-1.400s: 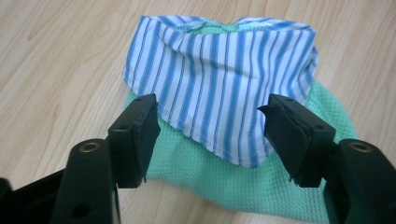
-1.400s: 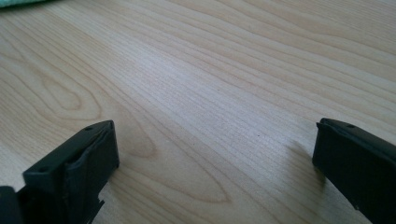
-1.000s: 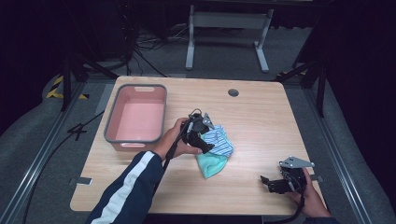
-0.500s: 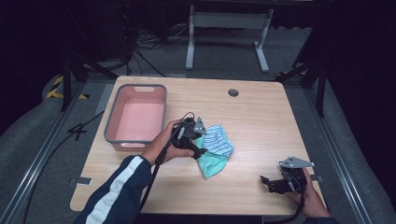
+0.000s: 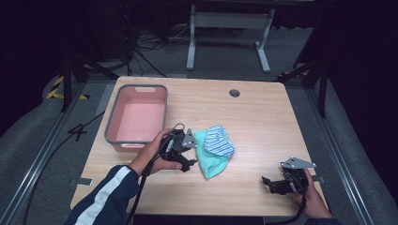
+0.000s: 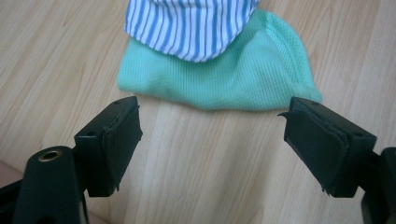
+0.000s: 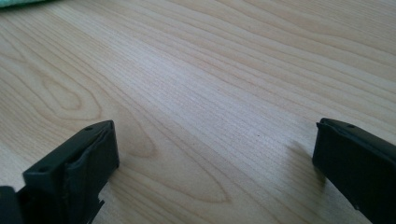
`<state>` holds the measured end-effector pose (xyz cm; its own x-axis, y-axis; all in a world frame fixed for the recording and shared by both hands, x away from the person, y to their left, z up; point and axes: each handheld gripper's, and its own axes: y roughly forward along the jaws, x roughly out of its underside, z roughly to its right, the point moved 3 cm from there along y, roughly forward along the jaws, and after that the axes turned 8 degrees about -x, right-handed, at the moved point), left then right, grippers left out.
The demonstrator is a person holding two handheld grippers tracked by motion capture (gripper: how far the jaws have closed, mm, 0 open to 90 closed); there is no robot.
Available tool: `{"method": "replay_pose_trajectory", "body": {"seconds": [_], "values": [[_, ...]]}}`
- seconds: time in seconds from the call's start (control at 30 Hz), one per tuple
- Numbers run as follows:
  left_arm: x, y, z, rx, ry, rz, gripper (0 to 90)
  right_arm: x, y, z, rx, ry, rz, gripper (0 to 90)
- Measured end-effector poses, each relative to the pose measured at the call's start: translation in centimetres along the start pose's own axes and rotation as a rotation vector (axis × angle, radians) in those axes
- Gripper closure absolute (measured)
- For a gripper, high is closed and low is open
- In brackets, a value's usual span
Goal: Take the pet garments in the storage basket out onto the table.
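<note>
Left tongs [image 6: 210,140] gape just short of the green cloth [image 6: 243,77].

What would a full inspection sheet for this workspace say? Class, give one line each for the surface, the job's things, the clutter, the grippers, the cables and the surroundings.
Surface: light wooden table with a round grommet hole near its far edge.
Job's things: green cloth lying flat mid-table, striped blue-and-white cloth partly on top of it; pink bin at the left, nothing seen inside.
Clutter: nothing seen.
Grippers: left gripper open, jaws just short of the green cloth's edge; right gripper open, low over bare table at the near right.
Cables: one black cable trailing from the left gripper along the sleeve; loose cables on the floor behind the table.
Surroundings: dark room, grey floor, a metal stand beyond the table.
</note>
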<state>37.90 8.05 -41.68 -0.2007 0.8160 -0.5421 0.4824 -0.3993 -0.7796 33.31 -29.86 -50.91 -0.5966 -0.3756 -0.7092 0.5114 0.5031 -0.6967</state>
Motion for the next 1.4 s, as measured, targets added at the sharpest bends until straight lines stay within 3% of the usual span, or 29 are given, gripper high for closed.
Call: {"method": "replay_pose_trajectory", "body": {"seconds": [0.27, 0.43, 0.53, 0.63, 1.03, 1.4], "values": [[3.4, -1.2, 0.6, 0.005, 0.002, -0.03, 21.0, 0.0, 0.0, 0.0, 0.0, 0.0, 0.0, 0.6], [5.0, -2.0, 1.1, -0.009, 0.019, -0.042, 20.5, 0.0, 0.0, 0.0, 0.0, 0.0, 0.0, 0.6], [6.4, -2.5, 1.5, -0.029, 0.043, -0.074, 20.5, 0.0, 0.0, 0.0, 0.0, 0.0, 0.0, 0.6], [7.7, -2.9, 1.5, -0.035, 0.034, -0.087, 20.8, 0.0, 0.0, 0.0, 0.0, 0.0, 0.0, 0.6], [13.0, -4.2, 0.6, -0.062, -0.054, -0.102, 19.0, 0.0, 0.0, 0.0, 0.0, 0.0, 0.0, 0.6], [17.1, -4.8, -0.4, -0.047, -0.175, -0.053, 18.7, 0.0, 0.0, 0.0, 0.0, 0.0, 0.0, 0.6]]}}
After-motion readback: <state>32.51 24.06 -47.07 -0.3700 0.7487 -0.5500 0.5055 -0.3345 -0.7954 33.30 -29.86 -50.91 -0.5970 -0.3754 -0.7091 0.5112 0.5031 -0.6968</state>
